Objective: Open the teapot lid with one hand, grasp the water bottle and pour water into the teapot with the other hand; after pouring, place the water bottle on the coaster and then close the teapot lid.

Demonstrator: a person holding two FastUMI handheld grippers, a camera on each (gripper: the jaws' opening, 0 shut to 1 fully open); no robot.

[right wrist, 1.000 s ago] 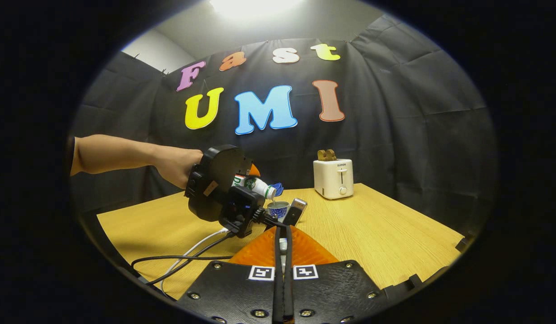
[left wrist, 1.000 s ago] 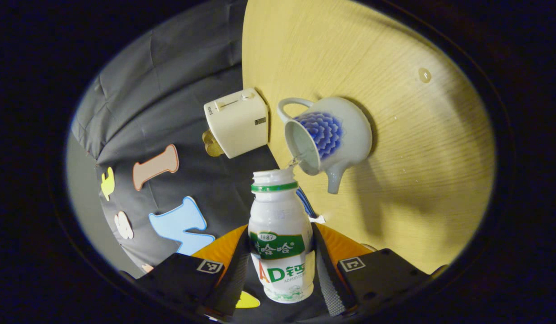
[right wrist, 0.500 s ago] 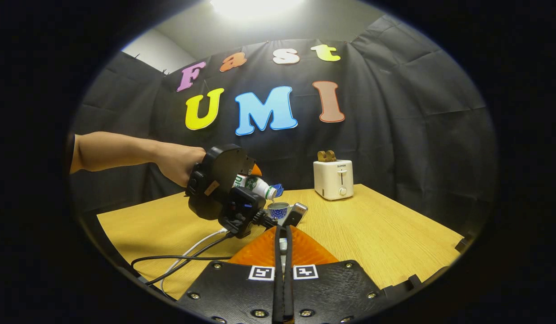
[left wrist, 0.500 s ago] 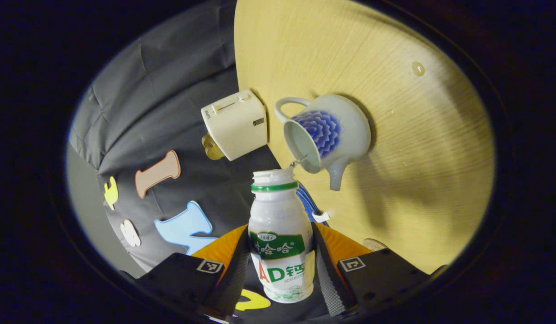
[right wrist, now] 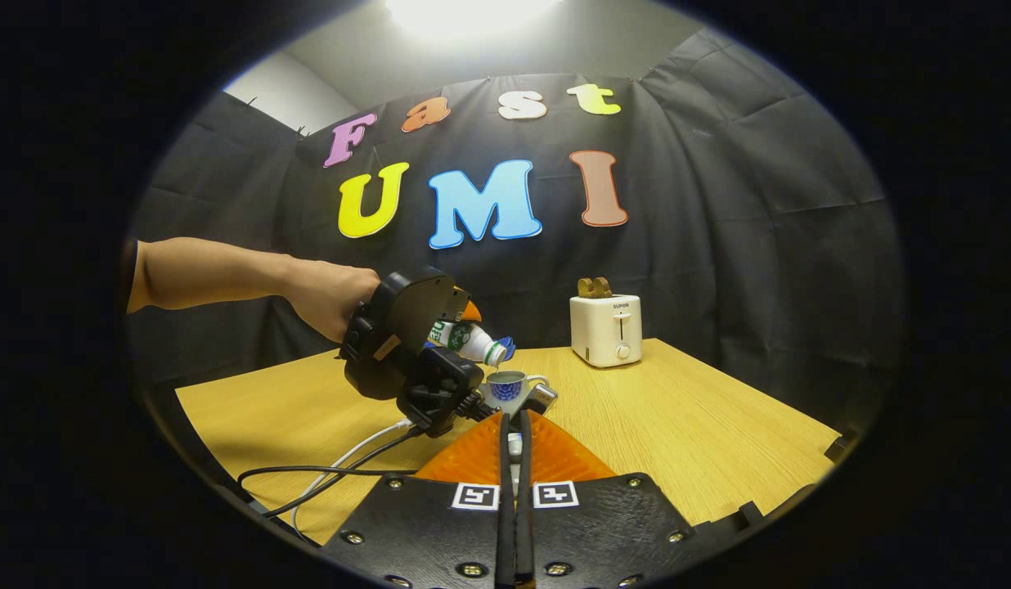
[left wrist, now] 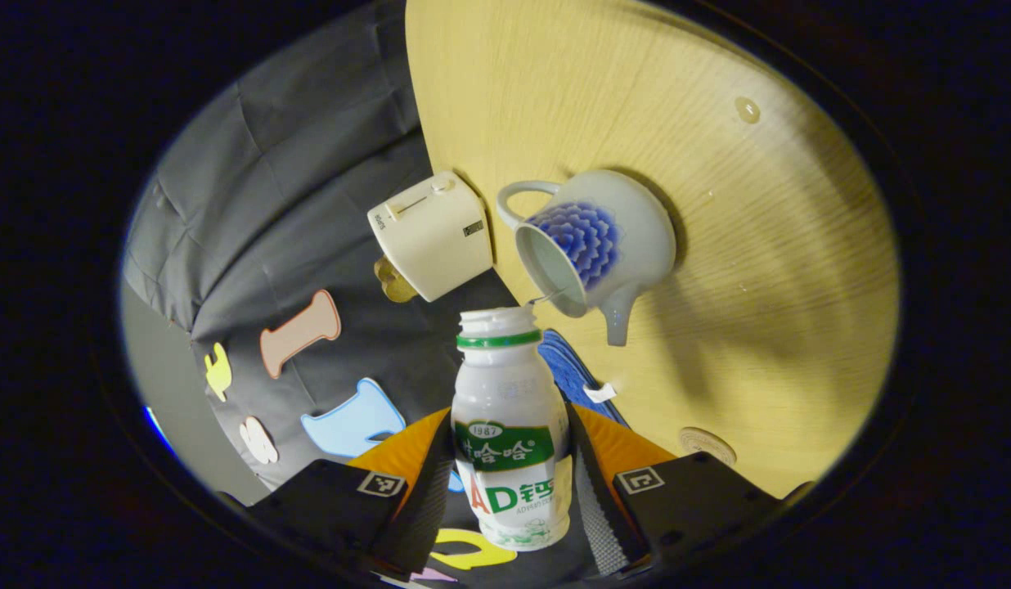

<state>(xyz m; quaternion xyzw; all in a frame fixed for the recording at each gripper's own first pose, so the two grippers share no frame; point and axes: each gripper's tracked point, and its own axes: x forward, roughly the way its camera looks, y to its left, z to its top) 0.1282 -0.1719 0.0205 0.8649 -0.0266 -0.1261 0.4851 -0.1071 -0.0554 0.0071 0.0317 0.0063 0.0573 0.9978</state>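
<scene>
My left gripper (left wrist: pixel 509 429) is shut on a white water bottle (left wrist: pixel 505 393) with a green neck ring and no cap. The bottle is tipped, its mouth at the rim of the white teapot (left wrist: pixel 591 241) with a blue flower. The teapot stands open on the wooden table (left wrist: pixel 759 270), and a thin stream of water runs into it. A round coaster (left wrist: pixel 706 442) lies on the table near the bottle. In the right gripper view my right gripper (right wrist: pixel 514 419) is held back, shut on a small white bit of the teapot lid (right wrist: pixel 514 447). Farther off, a hand holds the left gripper (right wrist: pixel 460 334) over the teapot (right wrist: pixel 505 386).
A white toaster (left wrist: pixel 432 236) with toast in it stands at the table's back edge, close to the teapot's handle. A blue cloth (left wrist: pixel 567 372) lies beside the bottle. A water drop (left wrist: pixel 748 109) sits on the table. Cables (right wrist: pixel 342 462) trail from the left gripper.
The left gripper has turned slightly and risen a little, still tipping the bottle over the teapot. The coaster has come into its view. The right gripper has stayed put.
</scene>
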